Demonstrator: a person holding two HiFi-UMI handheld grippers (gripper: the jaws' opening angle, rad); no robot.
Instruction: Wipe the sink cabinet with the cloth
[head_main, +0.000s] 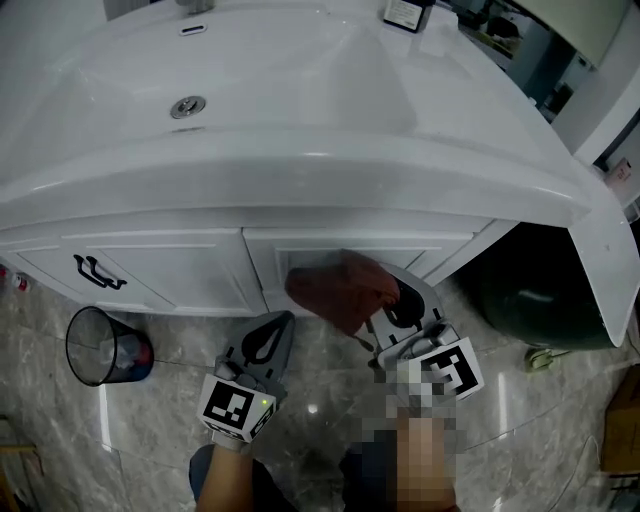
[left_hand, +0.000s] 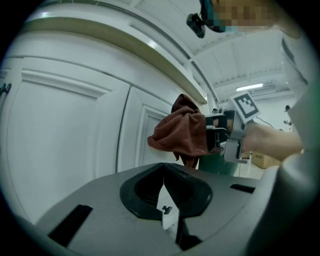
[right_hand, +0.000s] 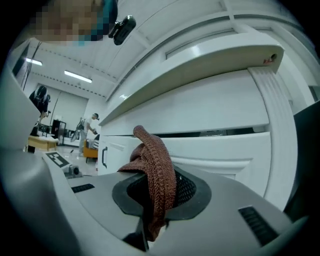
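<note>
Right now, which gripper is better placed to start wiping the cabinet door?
Right. The right gripper is shut on the cloth, which it holds just in front of the cabinet door. The left gripper is shut on nothing and sits further back from the cabinet.

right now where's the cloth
The cloth is clamped in the right gripper, held in front of the right-hand cabinet door just below the sink, centre of the head view.
</note>
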